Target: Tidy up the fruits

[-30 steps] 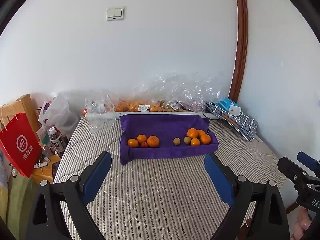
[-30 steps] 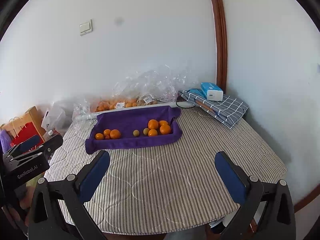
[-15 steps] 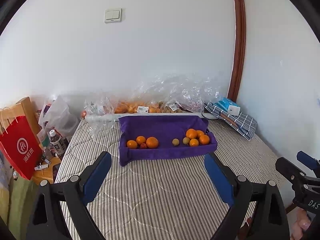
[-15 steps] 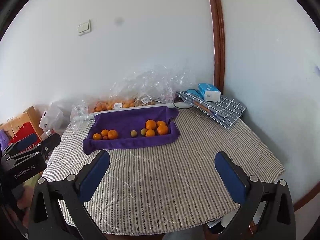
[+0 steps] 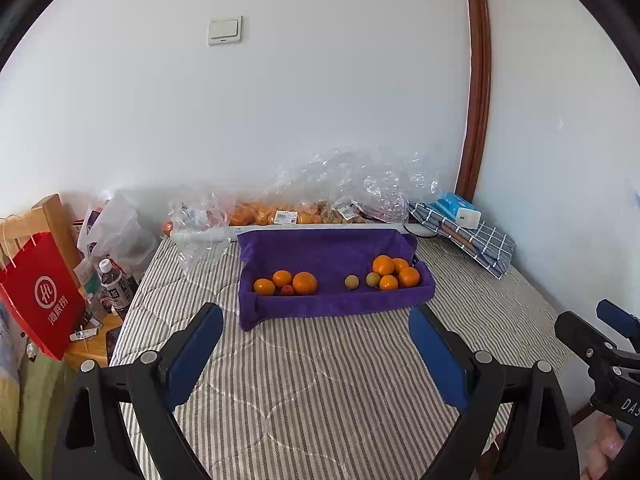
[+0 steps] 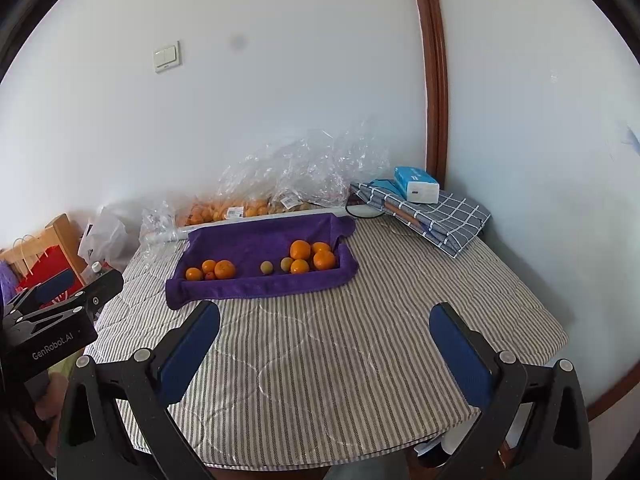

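A purple cloth-lined tray (image 5: pixel 332 245) (image 6: pixel 256 240) sits at the far side of the striped table. At its left lie three oranges (image 5: pixel 305 283) (image 6: pixel 224 269) and a small red fruit (image 5: pixel 286 290). At its right is a pile of oranges (image 5: pixel 383 265) (image 6: pixel 300 249) with two small yellow-green fruits (image 5: pixel 351 281) (image 6: pixel 267 267) beside it. My left gripper (image 5: pixel 316 334) is open and empty, well short of the tray. My right gripper (image 6: pixel 324 338) is open and empty, also short of it.
Clear plastic bags of fruit (image 5: pixel 280 216) (image 6: pixel 224 210) line the wall behind the tray. A checked cloth with a blue tissue box (image 5: pixel 456 206) (image 6: pixel 416 184) lies at the back right. A red bag (image 5: pixel 40 296) and bottle (image 5: pixel 112 280) stand left of the table.
Both grippers have drifted slightly; the tray sits a little higher in both views. Both stay open and empty. The fruits have not moved.
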`<state>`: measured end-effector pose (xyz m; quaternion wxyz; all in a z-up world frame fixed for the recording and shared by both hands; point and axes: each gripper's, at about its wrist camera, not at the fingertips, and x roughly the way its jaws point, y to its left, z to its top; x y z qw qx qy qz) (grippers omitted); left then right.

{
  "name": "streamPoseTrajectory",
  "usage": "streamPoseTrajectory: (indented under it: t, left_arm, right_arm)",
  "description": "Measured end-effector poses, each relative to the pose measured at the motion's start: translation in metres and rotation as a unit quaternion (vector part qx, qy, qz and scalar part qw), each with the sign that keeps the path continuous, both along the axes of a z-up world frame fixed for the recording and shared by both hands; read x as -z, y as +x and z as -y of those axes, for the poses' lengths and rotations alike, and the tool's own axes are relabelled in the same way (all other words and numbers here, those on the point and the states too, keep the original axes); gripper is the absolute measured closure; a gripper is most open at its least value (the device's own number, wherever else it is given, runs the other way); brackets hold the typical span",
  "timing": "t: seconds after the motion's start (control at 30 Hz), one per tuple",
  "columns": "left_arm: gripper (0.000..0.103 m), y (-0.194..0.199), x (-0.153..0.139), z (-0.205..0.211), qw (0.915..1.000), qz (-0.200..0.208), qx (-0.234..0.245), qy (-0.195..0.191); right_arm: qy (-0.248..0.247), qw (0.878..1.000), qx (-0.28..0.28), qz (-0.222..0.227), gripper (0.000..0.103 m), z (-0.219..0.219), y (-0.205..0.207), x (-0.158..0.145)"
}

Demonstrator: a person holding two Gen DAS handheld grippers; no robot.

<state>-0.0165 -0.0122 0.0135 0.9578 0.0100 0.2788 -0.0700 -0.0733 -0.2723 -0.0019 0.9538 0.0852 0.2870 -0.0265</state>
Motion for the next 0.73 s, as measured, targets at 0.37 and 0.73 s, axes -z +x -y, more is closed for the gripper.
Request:
streamPoseTrajectory:
  t: [0.37, 0.73]
  left_arm:
    - [0.009, 0.0002, -0.0003, -0.0016, 1.0, 0.0, 0.001, 0.001]
    - [0.009, 0.0015, -0.0024, -0.0021, 1.0, 0.001, 0.003, -0.001]
  right_arm:
    - [-0.004, 1.0, 0.0, 0.003, 0.0, -0.0034, -0.0017, -0.002]
    - [-0.003, 1.0, 0.001, 0.005, 0.0, -0.0051, -0.0031, -0.0029]
